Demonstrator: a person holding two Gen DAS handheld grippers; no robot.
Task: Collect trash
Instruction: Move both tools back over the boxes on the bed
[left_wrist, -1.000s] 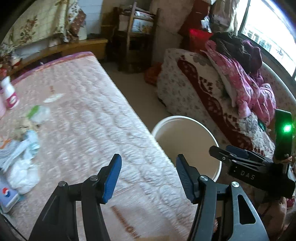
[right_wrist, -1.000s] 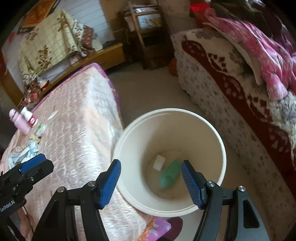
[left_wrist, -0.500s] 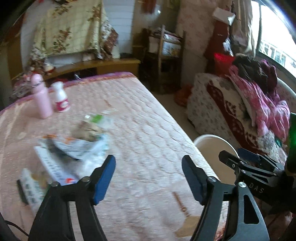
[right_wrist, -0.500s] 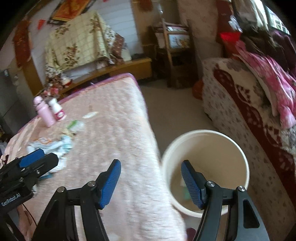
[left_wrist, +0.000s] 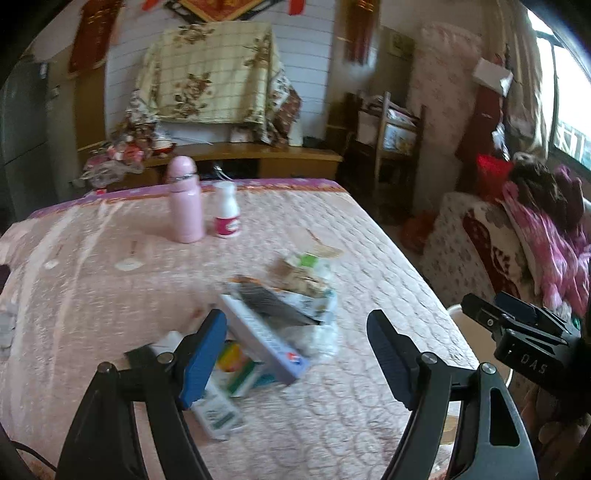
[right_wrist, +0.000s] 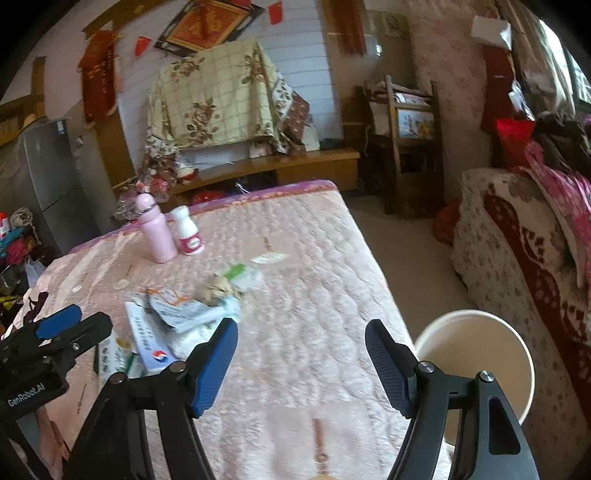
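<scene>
A pile of trash (left_wrist: 273, 317) lies on the pink quilted bed: a long white carton (left_wrist: 262, 339), crumpled wrappers, paper and a green-capped plastic piece (left_wrist: 308, 262). The pile also shows in the right wrist view (right_wrist: 177, 317). My left gripper (left_wrist: 297, 354) is open and empty, held just above and in front of the pile. My right gripper (right_wrist: 301, 362) is open and empty over the bed's right side. A cream trash bucket (right_wrist: 513, 339) stands on the floor beside the bed; its rim shows in the left wrist view (left_wrist: 458, 314).
A pink bottle (left_wrist: 184, 199) and a small white bottle (left_wrist: 226, 216) stand upright at the far end of the bed (left_wrist: 110, 295). A sofa (right_wrist: 517, 258) with pink clothes is on the right, a wooden chair (right_wrist: 406, 140) and low cabinet beyond.
Both grippers have swung left and tilted up, away from the bucket toward the bed. The trash pile now sits in front of the left gripper. Both stay open.
</scene>
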